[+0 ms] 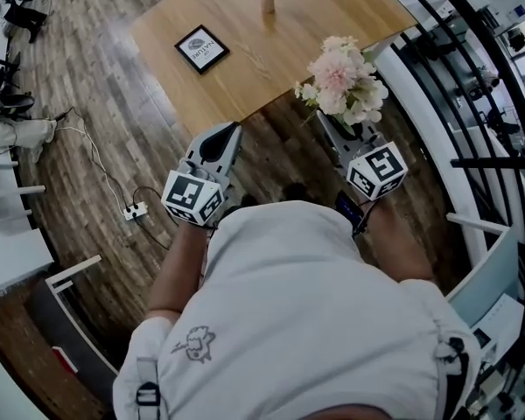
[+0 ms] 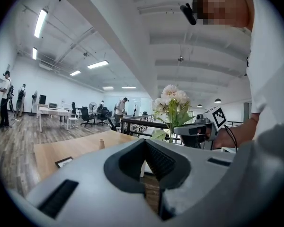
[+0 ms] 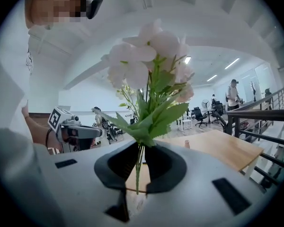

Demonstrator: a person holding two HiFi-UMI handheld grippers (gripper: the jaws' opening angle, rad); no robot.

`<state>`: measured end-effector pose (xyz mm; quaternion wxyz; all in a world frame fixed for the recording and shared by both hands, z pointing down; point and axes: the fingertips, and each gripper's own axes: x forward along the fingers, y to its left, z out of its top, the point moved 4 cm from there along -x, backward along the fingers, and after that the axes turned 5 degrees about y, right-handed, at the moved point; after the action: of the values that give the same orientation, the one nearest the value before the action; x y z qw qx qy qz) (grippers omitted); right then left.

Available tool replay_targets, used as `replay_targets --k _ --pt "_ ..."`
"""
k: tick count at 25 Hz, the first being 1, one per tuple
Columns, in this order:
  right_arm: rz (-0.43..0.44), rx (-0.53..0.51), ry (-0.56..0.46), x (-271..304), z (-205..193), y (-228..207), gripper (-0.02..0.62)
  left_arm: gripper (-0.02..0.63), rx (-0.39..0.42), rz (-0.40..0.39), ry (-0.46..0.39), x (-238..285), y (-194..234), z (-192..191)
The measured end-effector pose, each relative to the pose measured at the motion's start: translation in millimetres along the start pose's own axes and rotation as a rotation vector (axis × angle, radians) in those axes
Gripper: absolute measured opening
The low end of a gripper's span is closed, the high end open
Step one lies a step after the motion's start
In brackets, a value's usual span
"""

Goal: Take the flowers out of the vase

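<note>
Pink flowers (image 1: 343,77) are clamped in right gripper (image 3: 142,161), left gripper (image 2: 144,148) closed empty; frame (image 1: 201,48) perhaps reads "Nature".

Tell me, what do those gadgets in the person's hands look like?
The left gripper and right gripper match: pale grey wedge-shaped bodies, ribbed black fingers, and a white cube with black square markers at the back. A thin black cable loops by the right one. The person wears a white short-sleeved shirt.
</note>
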<state>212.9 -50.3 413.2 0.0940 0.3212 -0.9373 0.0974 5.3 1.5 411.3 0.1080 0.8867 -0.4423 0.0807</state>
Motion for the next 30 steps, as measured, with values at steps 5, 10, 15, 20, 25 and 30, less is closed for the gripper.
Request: replay_targets --k 5,10,15,20,25,30 --pt "-0.02 0.014 -0.015 -10 1 34 0.048 0.005 0.024 -0.047 -0.009 -22 -4 5" --pt "-0.058 0.032 -0.025 -24 -6 78 0.048 0.005 0.033 -0.114 0.007 -50 -10 -6" --pt "-0.096 0.022 -0.035 -30 -9 115 0.048 0.005 0.034 -0.152 0.004 -80 -7 -12" --pt "-0.122 0.017 -0.04 -35 -13 139 0.048 0.005 0.053 -0.185 -0.009 -95 -8 -14" --pt "-0.131 0.007 -0.043 -36 -19 165 0.048 0.005 0.049 -0.203 -0.017 -112 -6 -20" --pt "-0.132 -0.011 -0.06 -34 -18 183 0.048 0.005 0.045 -0.206 -0.025 -122 -1 -23"
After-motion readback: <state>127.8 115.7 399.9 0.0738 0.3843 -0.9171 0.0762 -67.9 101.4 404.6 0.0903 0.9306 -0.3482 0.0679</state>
